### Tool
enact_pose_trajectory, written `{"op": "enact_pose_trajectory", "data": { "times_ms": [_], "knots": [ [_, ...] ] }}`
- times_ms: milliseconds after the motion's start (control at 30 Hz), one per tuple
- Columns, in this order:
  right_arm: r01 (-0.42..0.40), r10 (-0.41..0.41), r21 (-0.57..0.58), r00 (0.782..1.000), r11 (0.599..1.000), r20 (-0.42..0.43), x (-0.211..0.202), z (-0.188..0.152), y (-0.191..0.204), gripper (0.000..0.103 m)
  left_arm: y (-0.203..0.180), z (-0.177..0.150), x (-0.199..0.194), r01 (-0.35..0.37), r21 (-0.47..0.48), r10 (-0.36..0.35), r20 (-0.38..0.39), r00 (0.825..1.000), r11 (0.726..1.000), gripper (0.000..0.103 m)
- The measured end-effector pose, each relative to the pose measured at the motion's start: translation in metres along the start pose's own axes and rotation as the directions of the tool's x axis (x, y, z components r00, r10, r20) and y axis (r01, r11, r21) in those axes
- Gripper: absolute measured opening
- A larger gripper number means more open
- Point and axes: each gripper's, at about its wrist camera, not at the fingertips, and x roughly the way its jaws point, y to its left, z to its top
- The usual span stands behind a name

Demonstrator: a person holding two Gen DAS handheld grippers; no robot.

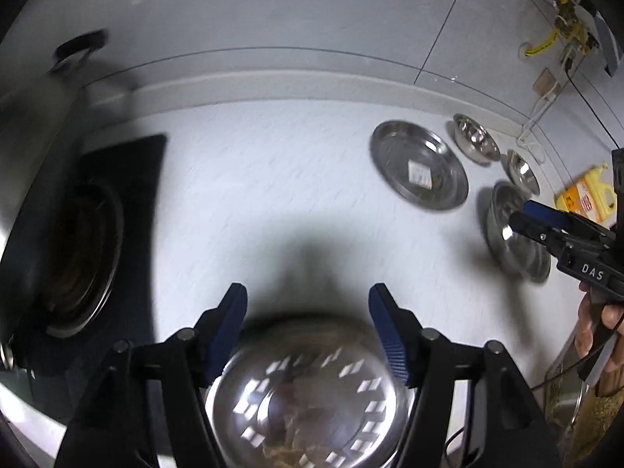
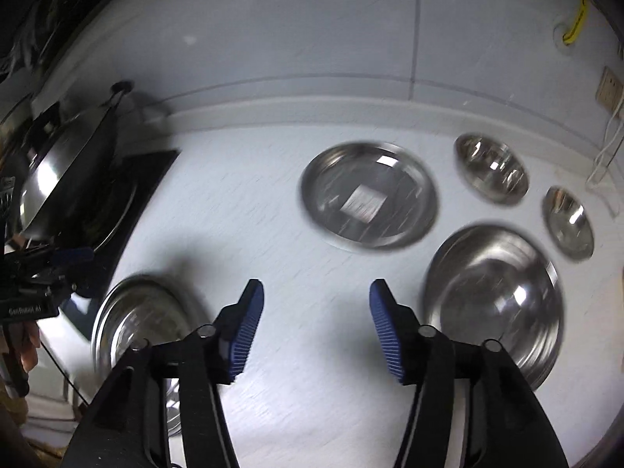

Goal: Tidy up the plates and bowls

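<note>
My left gripper (image 1: pixel 308 296) is open above a steel bowl (image 1: pixel 308 394) at the counter's near edge, its fingers astride the bowl's far rim without touching it. This bowl also shows in the right wrist view (image 2: pixel 136 323). My right gripper (image 2: pixel 316 292) is open and empty over bare counter. A flat steel plate (image 2: pixel 368 195) lies ahead of it, a large steel bowl (image 2: pixel 495 296) to its right, and two small steel bowls (image 2: pixel 491 167) (image 2: pixel 569 222) behind that. The left wrist view shows the plate (image 1: pixel 419 163), large bowl (image 1: pixel 514 230) and right gripper (image 1: pixel 522 214).
A black gas stove (image 1: pixel 85 234) with a lidded wok (image 2: pixel 70 171) stands on the left. A yellow bottle (image 1: pixel 589 195) and a white cable (image 2: pixel 604 156) lie at the far right. The tiled wall runs along the counter's back.
</note>
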Motion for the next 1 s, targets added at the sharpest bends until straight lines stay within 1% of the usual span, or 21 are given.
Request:
{"op": "enact_pose_trajectory", "data": {
  "times_ms": [100,200,233,333,433,533,700,767,867,1000],
  "knots": [
    [0.014,-0.014,0.017,1.0,1.0,-0.011,0.014,0.028,-0.027,0.056,-0.018,0.032,0.027,0.032,-0.029,-0.032,-0.018,0.999,0.999,0.063],
    [0.031,-0.029,0.028,0.999,0.999,-0.046,0.037,0.053,-0.054,0.057,-0.031,0.06,0.055,0.053,-0.054,-0.054,-0.021,0.998,0.997,0.063],
    [0.031,-0.03,0.027,0.998,0.999,-0.054,0.044,0.058,-0.06,0.057,-0.034,0.069,0.066,0.073,-0.073,-0.075,-0.032,0.997,0.995,0.063],
    [0.019,-0.015,0.047,0.996,0.999,-0.083,0.066,0.073,-0.08,0.057,-0.039,0.087,0.091,0.077,-0.111,-0.083,-0.056,0.995,0.991,0.063],
    [-0.01,0.018,0.069,0.993,0.998,-0.116,0.087,0.084,-0.094,0.057,-0.045,0.103,0.117,0.063,-0.127,-0.074,-0.084,0.994,0.99,0.064],
    [-0.027,0.041,0.092,0.987,0.995,-0.157,0.106,0.088,-0.104,0.057,-0.053,0.116,0.138,0.036,-0.122,-0.048,-0.101,0.994,0.992,0.064],
    [-0.018,0.036,0.093,0.98,0.995,-0.197,0.13,0.09,-0.112,0.057,-0.065,0.128,0.164,0.006,-0.107,-0.02,-0.127,0.992,0.994,0.064],
    [-0.027,0.047,0.097,0.977,0.995,-0.208,0.137,0.09,-0.115,0.057,-0.069,0.131,0.171,-0.002,-0.101,-0.012,-0.136,0.991,0.995,0.064],
    [-0.025,0.043,0.083,0.974,0.996,-0.223,0.146,0.091,-0.119,0.057,-0.075,0.135,0.182,-0.004,-0.093,-0.009,-0.145,0.989,0.996,0.063],
    [-0.038,0.057,0.084,0.97,0.996,-0.237,0.156,0.089,-0.12,0.057,-0.08,0.138,0.19,0.011,-0.096,-0.026,-0.159,0.987,0.995,0.064]
  ]
}}
